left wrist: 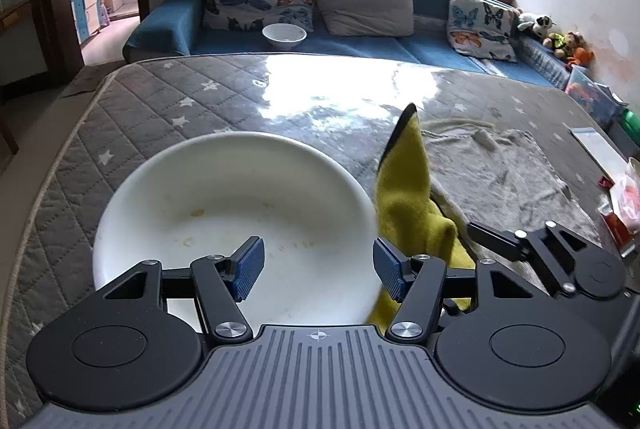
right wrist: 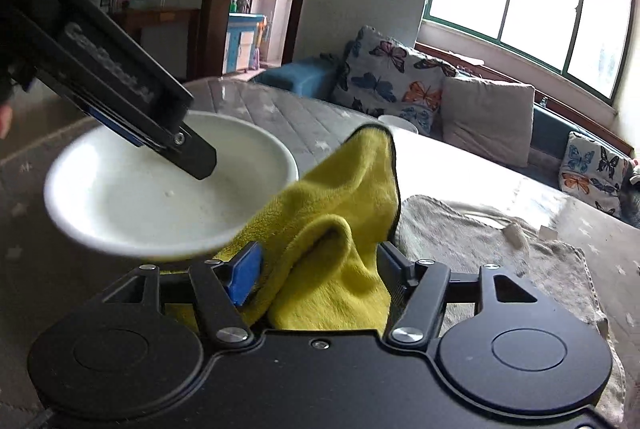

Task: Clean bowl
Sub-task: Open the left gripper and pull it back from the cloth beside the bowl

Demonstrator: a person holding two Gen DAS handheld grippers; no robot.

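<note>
A large white bowl with faint brown smears inside rests on the grey quilted table. My left gripper is open, its blue pads over the bowl's near side, holding nothing. In the right wrist view the bowl sits at the left with the left gripper's finger reaching into it. My right gripper is shut on a yellow cloth, right beside the bowl's rim. The cloth also shows in the left wrist view, standing up just right of the bowl.
A grey towel lies on the table right of the bowl. A second small white bowl sits on the blue sofa behind the table, among cushions. Packets and papers lie at the table's right edge.
</note>
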